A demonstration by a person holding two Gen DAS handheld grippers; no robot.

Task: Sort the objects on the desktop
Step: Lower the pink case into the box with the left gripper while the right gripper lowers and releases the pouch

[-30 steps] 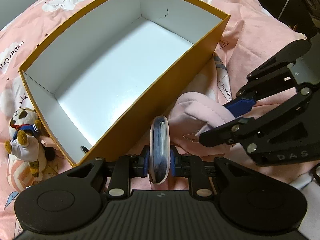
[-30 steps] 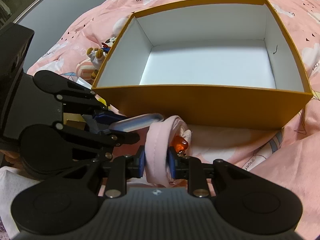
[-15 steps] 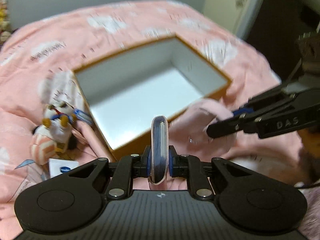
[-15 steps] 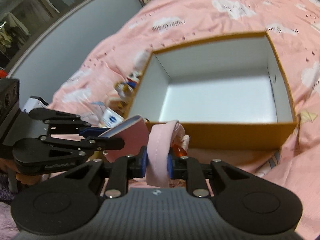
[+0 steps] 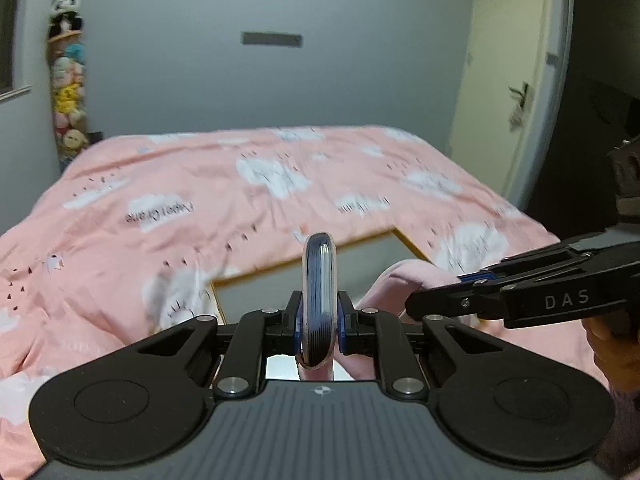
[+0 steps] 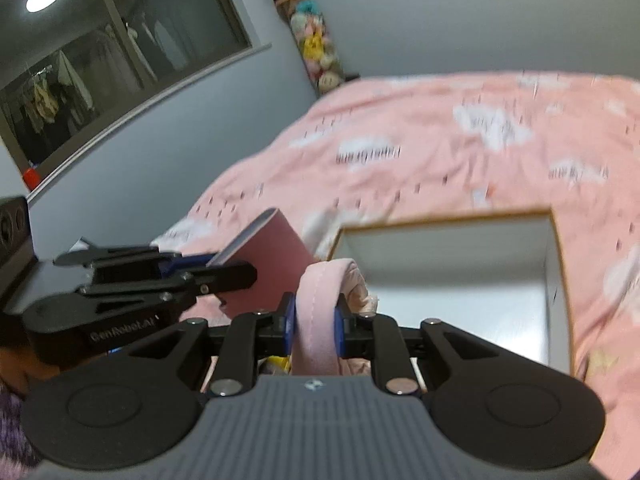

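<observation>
My left gripper (image 5: 319,320) is shut on a flat pink case (image 5: 319,280), seen edge-on as a clear rim with a dark ribbed side. In the right wrist view the same case (image 6: 272,264) shows its dusty pink face, pinched by the left gripper (image 6: 248,272). My right gripper (image 6: 316,320) is shut on a soft pink padded pouch (image 6: 318,300). From the left wrist view the pouch (image 5: 404,280) hangs at the right gripper (image 5: 412,305). Both are held in the air above the near side of an orange box with white inside walls (image 6: 440,248) (image 5: 260,292).
The box lies on a pink bedspread with white clouds (image 5: 200,208). A column of plush toys (image 5: 68,80) hangs in the far wall corner. A pale door (image 5: 508,80) is at the right, a dark window (image 6: 100,60) at the left. A hand (image 5: 612,360) holds the right gripper.
Both grippers have risen and tilted upward with their objects still held. The box has sunk low in both views, and the wall, door and window have come into sight.
</observation>
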